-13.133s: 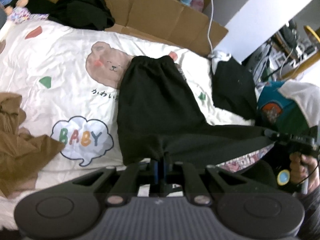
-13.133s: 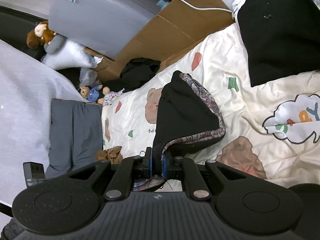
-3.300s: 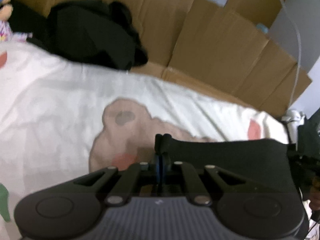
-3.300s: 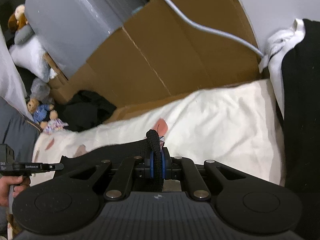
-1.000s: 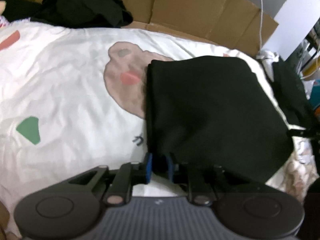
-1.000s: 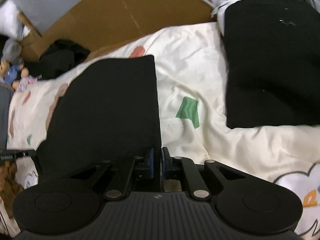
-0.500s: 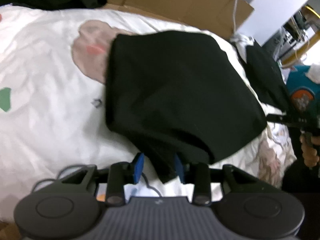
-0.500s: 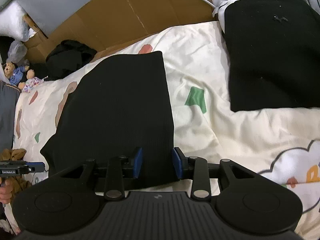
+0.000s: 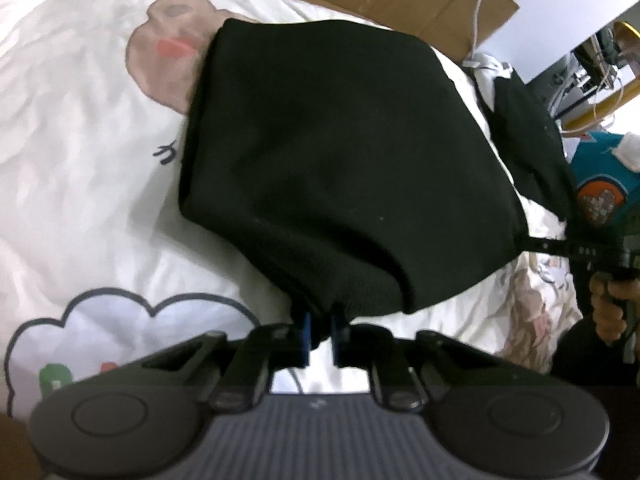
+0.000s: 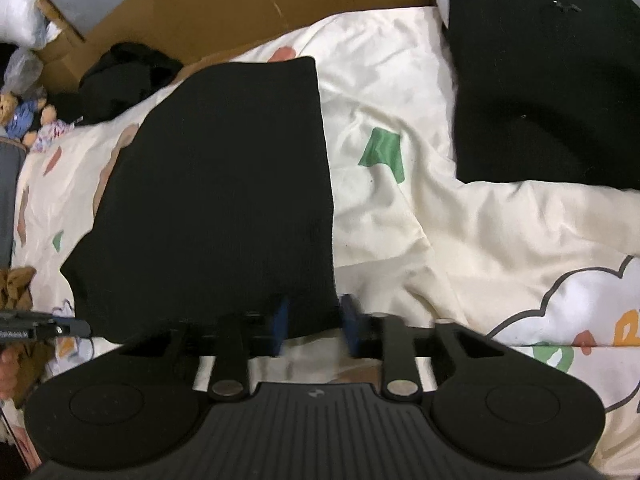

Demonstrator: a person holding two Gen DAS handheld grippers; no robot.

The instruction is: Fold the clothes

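A black garment (image 9: 340,152) lies folded on the white printed bedsheet (image 9: 80,160); it also shows in the right wrist view (image 10: 216,200). My left gripper (image 9: 320,336) is at the garment's near corner, its blue pads a little apart with the cloth edge hanging between them. My right gripper (image 10: 314,324) is open, its blue pads wide apart at the garment's near right corner, not pinching it. The right gripper also appears at the right of the left wrist view (image 9: 580,250).
A second folded black garment (image 10: 552,76) lies at the right on the bed. A crumpled black cloth (image 10: 124,76) and cardboard (image 10: 248,4) are at the back. A brown garment (image 10: 16,284) and soft toys (image 10: 28,120) lie at the left.
The garment was folded over and laid on the bed. Both grippers opened half a second ago; now the left pads have narrowed a little and the right stay wide, both drawn back slightly.
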